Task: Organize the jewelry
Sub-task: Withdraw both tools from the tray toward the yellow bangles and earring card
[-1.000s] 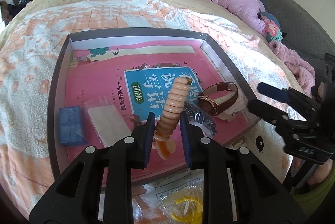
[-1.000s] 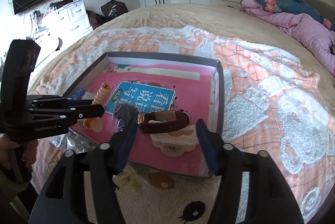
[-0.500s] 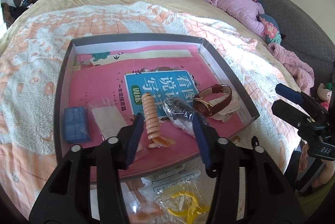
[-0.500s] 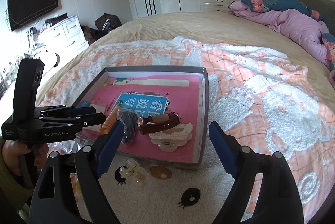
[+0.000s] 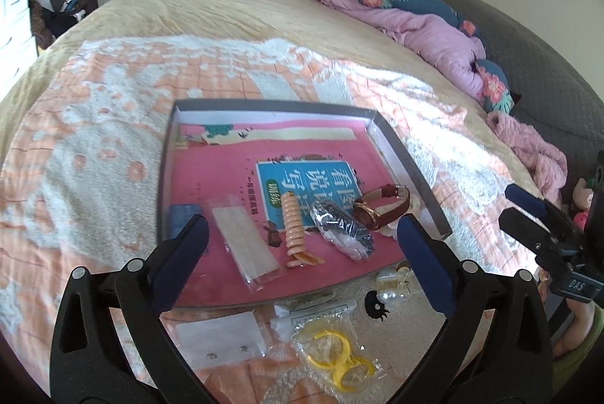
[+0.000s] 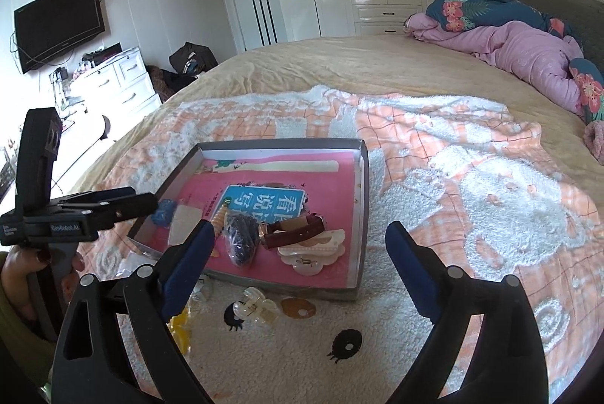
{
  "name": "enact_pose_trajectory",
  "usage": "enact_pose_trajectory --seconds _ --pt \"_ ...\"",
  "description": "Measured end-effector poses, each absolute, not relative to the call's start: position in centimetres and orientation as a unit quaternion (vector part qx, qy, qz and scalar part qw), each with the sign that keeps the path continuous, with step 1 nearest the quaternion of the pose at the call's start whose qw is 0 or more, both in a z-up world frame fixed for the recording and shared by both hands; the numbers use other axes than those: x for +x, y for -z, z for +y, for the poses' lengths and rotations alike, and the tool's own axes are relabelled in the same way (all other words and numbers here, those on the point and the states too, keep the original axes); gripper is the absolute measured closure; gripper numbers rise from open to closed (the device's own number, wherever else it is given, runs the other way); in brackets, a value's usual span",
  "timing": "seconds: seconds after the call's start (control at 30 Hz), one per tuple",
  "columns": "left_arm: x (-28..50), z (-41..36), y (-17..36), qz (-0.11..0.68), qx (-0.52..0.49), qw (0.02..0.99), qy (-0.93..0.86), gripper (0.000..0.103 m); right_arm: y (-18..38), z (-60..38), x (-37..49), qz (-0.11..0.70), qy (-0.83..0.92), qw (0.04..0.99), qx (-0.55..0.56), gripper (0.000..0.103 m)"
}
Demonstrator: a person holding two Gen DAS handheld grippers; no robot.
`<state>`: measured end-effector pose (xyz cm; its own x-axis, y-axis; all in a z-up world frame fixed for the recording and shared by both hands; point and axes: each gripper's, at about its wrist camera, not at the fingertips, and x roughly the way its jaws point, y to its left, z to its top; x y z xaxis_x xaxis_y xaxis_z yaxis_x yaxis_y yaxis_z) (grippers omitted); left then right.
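A grey shallow box lined with a pink book lies on the bed. In it lie a peach spiral hair tie, a bagged dark item, a brown-strap watch, a clear packet and a blue case. My left gripper is open and empty, above the box's near edge. My right gripper is open and empty, near the watch and a shell clip. A clear claw clip lies outside the box.
In front of the box lie a bagged yellow ring item, a small clear packet, a pearl clip and a brown disc. A pink duvet is piled at the bed's far right. A dresser stands left.
My left gripper let go of the peach spiral hair tie, which now lies in the box, opened wide and drew back. My right gripper also opened wider and pulled back.
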<state>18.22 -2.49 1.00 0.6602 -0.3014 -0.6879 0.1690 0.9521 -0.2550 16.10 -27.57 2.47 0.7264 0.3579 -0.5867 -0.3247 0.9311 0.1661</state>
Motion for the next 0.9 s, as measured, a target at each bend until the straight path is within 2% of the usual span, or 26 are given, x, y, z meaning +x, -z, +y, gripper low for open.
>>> enact_pose_trajectory --seconds 0.9 --pt "12.9 2.0 -3.6 0.363 -0.1 0.922 0.091 0.01 -4.5 -25.3 12.2 0.308 -0.226 0.924 0.017 0.011"
